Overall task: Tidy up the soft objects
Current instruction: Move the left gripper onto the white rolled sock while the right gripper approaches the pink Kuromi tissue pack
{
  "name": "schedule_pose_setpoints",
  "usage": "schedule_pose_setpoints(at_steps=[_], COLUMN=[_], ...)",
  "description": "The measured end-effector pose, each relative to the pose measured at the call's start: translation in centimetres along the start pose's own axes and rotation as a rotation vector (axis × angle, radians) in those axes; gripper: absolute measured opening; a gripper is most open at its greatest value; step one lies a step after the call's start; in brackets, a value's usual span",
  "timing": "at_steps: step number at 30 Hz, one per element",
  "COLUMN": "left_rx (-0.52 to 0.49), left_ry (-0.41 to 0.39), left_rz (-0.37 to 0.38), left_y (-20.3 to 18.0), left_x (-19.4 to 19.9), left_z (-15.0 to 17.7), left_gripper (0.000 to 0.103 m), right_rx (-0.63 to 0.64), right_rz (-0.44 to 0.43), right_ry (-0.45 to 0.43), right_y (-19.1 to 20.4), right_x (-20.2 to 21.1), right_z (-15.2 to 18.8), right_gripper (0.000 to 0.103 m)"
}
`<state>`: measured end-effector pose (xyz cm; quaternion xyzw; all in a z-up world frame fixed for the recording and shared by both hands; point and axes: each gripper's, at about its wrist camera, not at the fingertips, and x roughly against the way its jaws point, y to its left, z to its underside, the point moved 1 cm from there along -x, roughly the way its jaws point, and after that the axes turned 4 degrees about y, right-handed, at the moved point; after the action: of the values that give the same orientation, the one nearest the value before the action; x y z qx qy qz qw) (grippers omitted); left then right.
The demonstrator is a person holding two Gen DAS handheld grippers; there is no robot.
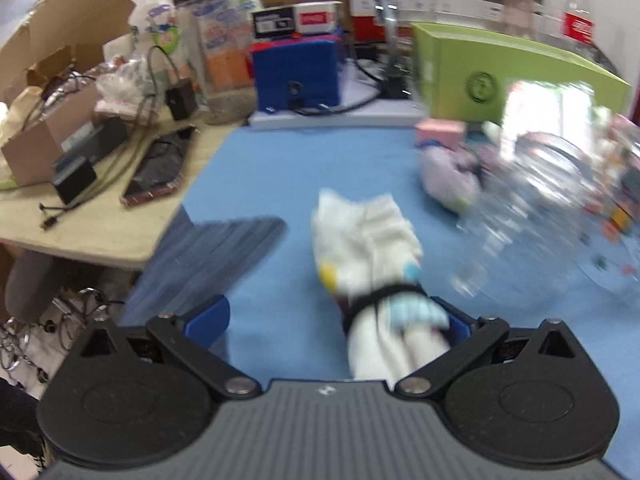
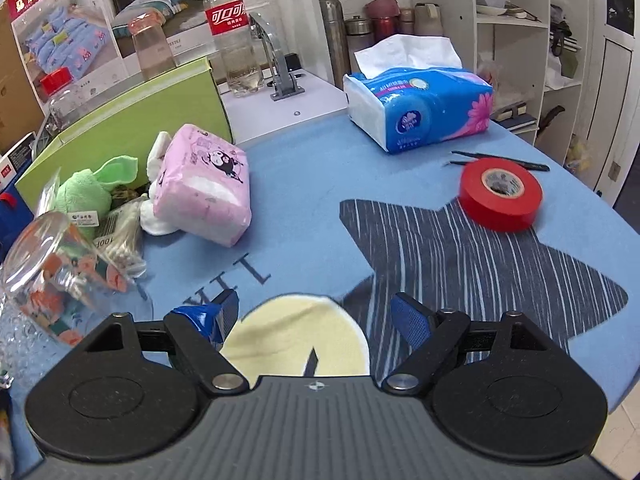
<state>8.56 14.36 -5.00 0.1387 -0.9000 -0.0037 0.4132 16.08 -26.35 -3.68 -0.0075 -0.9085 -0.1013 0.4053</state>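
In the left wrist view a white soft bundle [image 1: 372,248] bound by a black band lies on the blue cloth [image 1: 280,168]. It sits between the fingers of my left gripper [image 1: 334,318], which is open wide, and its near end rests against the right finger. This view is blurred. A pale plush toy [image 1: 448,176] lies further right. My right gripper [image 2: 316,316] is open and empty above the blue cloth [image 2: 304,184]. To its far left sit a pink tissue pack [image 2: 204,184], a green plush [image 2: 88,192] and a white plush [image 2: 154,200].
A clear jar [image 1: 532,208] lies at the right of the left wrist view, also seen as the jar [image 2: 52,264] beside a cotton swab pack [image 2: 120,240]. A green box [image 2: 128,124], blue tissue pack [image 2: 420,112], red tape roll [image 2: 500,196] and tweezers [image 2: 500,160] stand around. Cables and boxes [image 1: 80,140] crowd the left table.
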Motion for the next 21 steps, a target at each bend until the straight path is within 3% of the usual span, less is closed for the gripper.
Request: schedule_pose_setpoints(at_steps=[2,4,8,14,17,21], left_rx=[-0.001,0.020,0.101,0.179,0.212,0.188], left_ry=[-0.019,-0.013,0.006,0.012,-0.015,-0.056], left_rz=[-0.073,-0.098,-0.002,0.038,0.043,0.040], left_y=[0.7,1.7,3.5,4.9,5.5,4.7], left_x=[-1.6,-2.6,-2.3,-0.5,0.8,2.1], left_z=[-1.7,-3.2,-4.2,-3.7,-4.1,-5.0], left_gripper=[0.102,0.102,0.102,0.102,0.102,0.102], right_rx=[0.020,0.042,0.107,0.183,0.171,0.033], right_rz=[-0.005,-0.032,-0.119,-0.090,-0.071,-0.002], right_ry=[-0.006,-0.010,-0.042,-0.003,0.078,0.064], right_y=[0.7,1.5,4.1,6.9,5.7,0.8], right_x=[-0.1,0.0,-0.1,-4.6,-6.9,-5.3], right_z=[-0.8,-1.7,-4.8,-9.2,-9.8,-9.1], right_gripper=[0.070,0.070,0.070,0.070,0.070,0.070])
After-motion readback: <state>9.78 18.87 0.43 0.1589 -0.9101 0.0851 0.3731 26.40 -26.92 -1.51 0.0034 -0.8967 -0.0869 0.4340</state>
